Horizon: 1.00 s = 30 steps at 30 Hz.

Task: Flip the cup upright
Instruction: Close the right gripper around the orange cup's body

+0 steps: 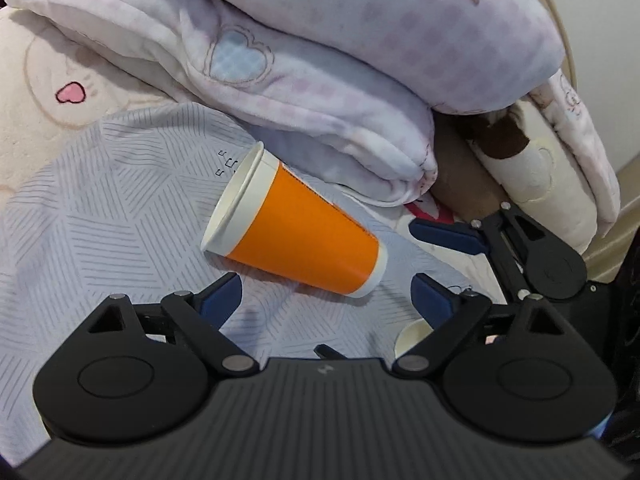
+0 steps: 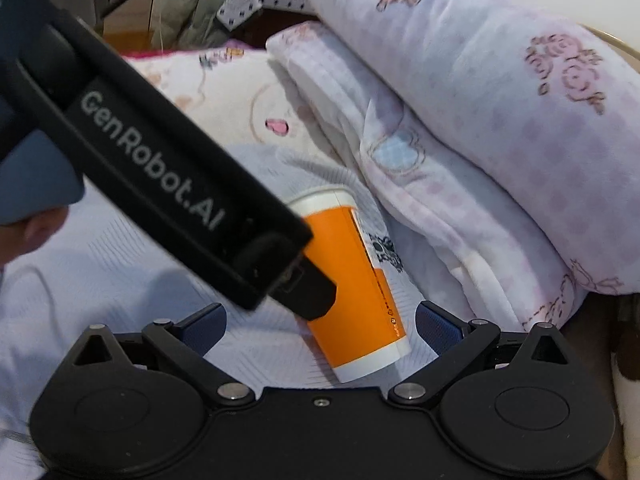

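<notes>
while on its side, one orange cup (image 1: 304, 236), two grippers' jaws apart

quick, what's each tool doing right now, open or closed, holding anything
Left tool: open, holding nothing; the orange paper cup lies on its side just ahead.
Right tool: open, empty, cup's base between its fingers, ungripped.

Cup (image 1: 300, 236) smooth matt paper; blanket (image 1: 320, 80) plush fleece; tool (image 1: 326, 300) matt black plastic
</notes>
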Motion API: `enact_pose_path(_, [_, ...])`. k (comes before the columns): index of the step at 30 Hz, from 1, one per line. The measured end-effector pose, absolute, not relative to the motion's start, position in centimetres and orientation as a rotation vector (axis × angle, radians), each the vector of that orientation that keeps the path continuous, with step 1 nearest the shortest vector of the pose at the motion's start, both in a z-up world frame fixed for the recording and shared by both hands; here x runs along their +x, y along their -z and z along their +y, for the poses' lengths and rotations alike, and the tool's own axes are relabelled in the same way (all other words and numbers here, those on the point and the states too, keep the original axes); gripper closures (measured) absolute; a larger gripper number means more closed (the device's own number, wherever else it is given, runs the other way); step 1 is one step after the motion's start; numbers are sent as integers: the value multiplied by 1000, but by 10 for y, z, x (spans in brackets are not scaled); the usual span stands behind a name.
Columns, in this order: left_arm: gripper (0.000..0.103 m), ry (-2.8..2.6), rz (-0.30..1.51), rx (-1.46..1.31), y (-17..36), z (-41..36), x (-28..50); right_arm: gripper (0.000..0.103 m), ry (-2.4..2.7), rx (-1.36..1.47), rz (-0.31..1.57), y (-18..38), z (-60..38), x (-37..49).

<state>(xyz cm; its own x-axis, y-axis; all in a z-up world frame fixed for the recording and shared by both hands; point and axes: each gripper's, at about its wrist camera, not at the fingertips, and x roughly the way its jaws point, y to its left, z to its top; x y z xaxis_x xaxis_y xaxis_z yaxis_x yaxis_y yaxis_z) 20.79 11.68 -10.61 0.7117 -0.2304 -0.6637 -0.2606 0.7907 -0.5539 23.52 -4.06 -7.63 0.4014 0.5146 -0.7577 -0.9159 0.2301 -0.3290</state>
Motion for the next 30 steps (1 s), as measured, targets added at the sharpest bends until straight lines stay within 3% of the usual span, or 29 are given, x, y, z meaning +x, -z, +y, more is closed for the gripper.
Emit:
enact_pose_path(15, [17, -30, 793, -822, 136, 136, 226, 6, -1039, -939, 550, 115, -15, 274])
enact_pose_path(21, [23, -9, 822, -884, 149, 138, 228, 22, -1023, -948, 602, 127, -17, 276])
enact_pose_path(30, [31, -4, 827, -921, 152, 143, 226, 27, -991, -946, 623, 121, -11, 259])
